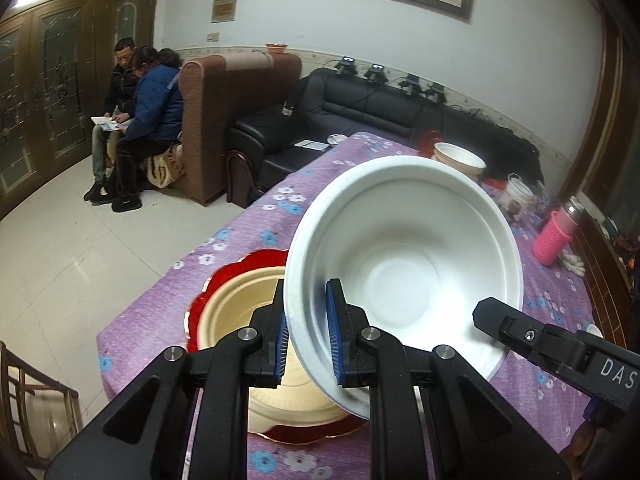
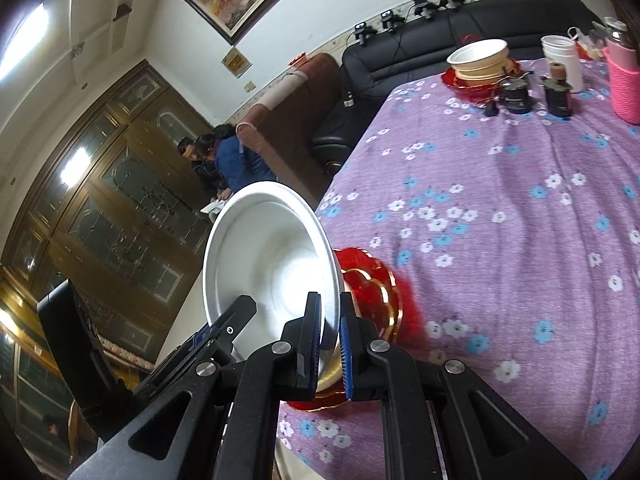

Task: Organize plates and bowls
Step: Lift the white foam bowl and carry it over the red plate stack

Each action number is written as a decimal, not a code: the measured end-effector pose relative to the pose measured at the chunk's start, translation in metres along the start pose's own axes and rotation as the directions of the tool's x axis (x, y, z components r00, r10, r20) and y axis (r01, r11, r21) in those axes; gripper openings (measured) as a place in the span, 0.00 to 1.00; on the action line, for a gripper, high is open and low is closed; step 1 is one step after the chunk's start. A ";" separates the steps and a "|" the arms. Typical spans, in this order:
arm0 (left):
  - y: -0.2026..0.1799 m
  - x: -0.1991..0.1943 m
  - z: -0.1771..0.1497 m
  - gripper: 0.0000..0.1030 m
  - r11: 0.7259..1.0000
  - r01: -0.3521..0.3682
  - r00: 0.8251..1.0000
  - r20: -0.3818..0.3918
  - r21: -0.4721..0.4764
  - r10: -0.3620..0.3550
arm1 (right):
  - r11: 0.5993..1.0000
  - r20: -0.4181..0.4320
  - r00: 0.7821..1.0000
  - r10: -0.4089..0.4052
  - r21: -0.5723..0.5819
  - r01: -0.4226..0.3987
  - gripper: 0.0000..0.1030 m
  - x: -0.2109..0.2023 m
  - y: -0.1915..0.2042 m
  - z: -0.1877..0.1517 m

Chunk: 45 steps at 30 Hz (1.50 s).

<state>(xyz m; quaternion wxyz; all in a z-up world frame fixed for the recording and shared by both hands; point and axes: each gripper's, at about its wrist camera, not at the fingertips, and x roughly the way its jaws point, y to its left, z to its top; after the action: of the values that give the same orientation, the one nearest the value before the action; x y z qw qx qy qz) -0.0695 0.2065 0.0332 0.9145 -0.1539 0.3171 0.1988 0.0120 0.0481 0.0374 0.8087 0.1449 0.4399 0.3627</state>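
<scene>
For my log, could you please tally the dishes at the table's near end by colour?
white bowl: 1
beige bowl: 1
red plate: 1
Total: 3

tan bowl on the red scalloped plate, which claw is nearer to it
Left. The left claw, shut on the white foam bowl's rim, hangs just above the tan bowl. The right claw grips the white bowl's opposite rim, farther from it.

left wrist: close, angled down over table [image 1: 168,292] | right wrist: same | shared: white bowl [image 1: 404,264]
</scene>
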 end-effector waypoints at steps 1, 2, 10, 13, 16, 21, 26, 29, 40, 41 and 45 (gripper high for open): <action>0.003 0.001 0.000 0.14 1.000 -0.008 1.000 -0.001 -0.002 0.008 | 1.000 -0.007 1.000 0.006 0.000 -0.006 0.08 0.003 0.001 0.000; 0.005 0.002 0.000 0.14 1.000 -0.015 1.000 -0.004 -0.002 0.015 | 1.000 -0.017 1.000 0.013 0.002 -0.013 0.08 0.007 0.002 0.000; 0.023 0.019 -0.007 0.14 0.997 -0.072 0.997 -0.044 -0.014 0.071 | 0.999 -0.095 0.995 0.035 0.006 -0.034 0.08 0.042 0.006 -0.005; 0.025 0.022 -0.008 0.14 0.997 -0.077 0.996 -0.053 -0.016 0.076 | 0.999 -0.110 0.993 0.033 0.004 -0.033 0.08 0.050 0.006 -0.008; 0.026 0.026 -0.009 0.14 0.997 -0.080 0.995 -0.060 -0.016 0.079 | 1.000 -0.114 0.993 0.029 0.002 -0.029 0.08 0.054 0.006 -0.009; 0.030 0.034 -0.012 0.14 0.996 -0.086 0.993 -0.080 -0.022 0.084 | 1.000 -0.131 0.991 0.019 0.005 -0.018 0.08 0.063 0.004 -0.012; 0.033 0.039 -0.014 0.14 0.996 -0.087 0.992 -0.098 -0.029 0.084 | 1.000 -0.148 0.989 0.009 0.006 -0.008 0.08 0.071 0.003 -0.013; 0.034 0.041 -0.015 0.14 0.996 -0.088 0.991 -0.105 -0.030 0.084 | 1.000 -0.154 0.988 0.006 0.008 -0.005 0.08 0.075 0.002 -0.014; 0.036 0.046 -0.016 0.14 0.996 -0.088 0.989 -0.120 -0.035 0.083 | 1.000 -0.166 0.986 0.002 0.019 0.001 0.08 0.083 0.002 -0.016; 0.036 0.046 -0.016 0.14 0.995 -0.088 0.989 -0.120 -0.036 0.083 | 1.000 -0.166 0.986 0.004 0.019 0.000 0.08 0.083 0.002 -0.016; 0.036 0.047 -0.018 0.14 0.995 -0.090 0.989 -0.119 -0.036 0.085 | 1.000 -0.166 0.986 0.003 0.017 0.000 0.08 0.083 0.002 -0.016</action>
<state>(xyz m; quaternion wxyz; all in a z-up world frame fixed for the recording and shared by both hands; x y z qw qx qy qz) -0.0616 0.2433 -0.0160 0.8813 -0.1697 0.3725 0.2360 0.0269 0.1074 -0.0214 0.7677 0.1214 0.5086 0.3705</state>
